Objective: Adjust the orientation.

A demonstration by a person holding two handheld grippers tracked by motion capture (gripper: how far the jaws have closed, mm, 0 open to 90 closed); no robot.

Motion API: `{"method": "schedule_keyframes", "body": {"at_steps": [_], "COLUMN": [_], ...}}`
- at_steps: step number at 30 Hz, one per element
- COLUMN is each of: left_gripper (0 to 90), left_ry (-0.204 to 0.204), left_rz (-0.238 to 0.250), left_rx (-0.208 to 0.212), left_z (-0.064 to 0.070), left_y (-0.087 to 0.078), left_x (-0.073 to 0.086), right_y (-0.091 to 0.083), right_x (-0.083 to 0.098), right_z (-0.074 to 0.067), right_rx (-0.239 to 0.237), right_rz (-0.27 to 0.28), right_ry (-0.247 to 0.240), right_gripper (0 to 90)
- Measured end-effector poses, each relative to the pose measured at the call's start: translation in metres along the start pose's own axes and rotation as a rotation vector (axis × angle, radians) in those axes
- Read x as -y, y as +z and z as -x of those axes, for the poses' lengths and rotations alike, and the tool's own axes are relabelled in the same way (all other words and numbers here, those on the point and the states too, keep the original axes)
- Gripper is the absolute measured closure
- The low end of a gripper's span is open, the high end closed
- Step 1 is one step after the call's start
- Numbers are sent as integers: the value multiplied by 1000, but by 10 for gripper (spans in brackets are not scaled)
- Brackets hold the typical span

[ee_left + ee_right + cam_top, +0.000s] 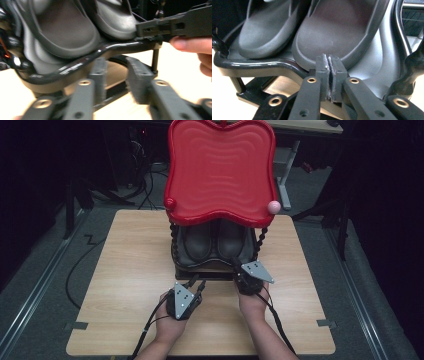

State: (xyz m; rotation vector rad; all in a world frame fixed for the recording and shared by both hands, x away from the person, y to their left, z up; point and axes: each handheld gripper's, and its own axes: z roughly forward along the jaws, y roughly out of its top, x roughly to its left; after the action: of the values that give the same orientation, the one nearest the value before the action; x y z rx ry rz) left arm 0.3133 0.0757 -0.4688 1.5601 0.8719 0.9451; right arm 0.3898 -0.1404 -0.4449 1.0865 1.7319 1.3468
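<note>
A pair of dark slip-on shoes (199, 242) (231, 242) sits toes forward on the black lower shelf (210, 270) of a small stand with a red wavy tray (220, 170) on top. My left gripper (197, 282) is open just in front of the shelf. In the left gripper view its pads (116, 62) stand apart below the glossy black rim (82, 62), with nothing between them. My right gripper (235, 265) is shut. Its pads (329, 58) are pressed together at the rim, under the toe of the right-hand shoe (337, 32). The other shoe (267, 32) lies beside it.
The stand rests on a wooden table (125, 270) with bare room to either side. A pink ball (273, 206) caps the red tray's right corner, and beaded black posts (261, 240) hold that tray up. Dark floor and cables surround the table.
</note>
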Motion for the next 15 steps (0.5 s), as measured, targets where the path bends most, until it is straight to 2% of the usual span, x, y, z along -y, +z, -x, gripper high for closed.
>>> {"method": "schedule_keyframes", "body": {"at_steps": [5,7,10,15], "left_gripper": [834,853,868,883], "left_ry": [-25,-17,-53,-40], "left_rz": [43,65,101,97], "left_rx": [-75,-98,-135,-168], "left_z": [-15,-21,-29,-30], "left_y": [3,8,18,40], "left_x": [-5,-10,-16,-9], "right_y": [-6,-5,-2,2], "right_x": [-4,-4,-2,0], "right_z": [7,12,17,19], "right_rx": [26,44,70,103], "right_rz": [43,52,60,65], "right_ry": [8,17,23,10], "right_gripper": [895,897,898,898]}}
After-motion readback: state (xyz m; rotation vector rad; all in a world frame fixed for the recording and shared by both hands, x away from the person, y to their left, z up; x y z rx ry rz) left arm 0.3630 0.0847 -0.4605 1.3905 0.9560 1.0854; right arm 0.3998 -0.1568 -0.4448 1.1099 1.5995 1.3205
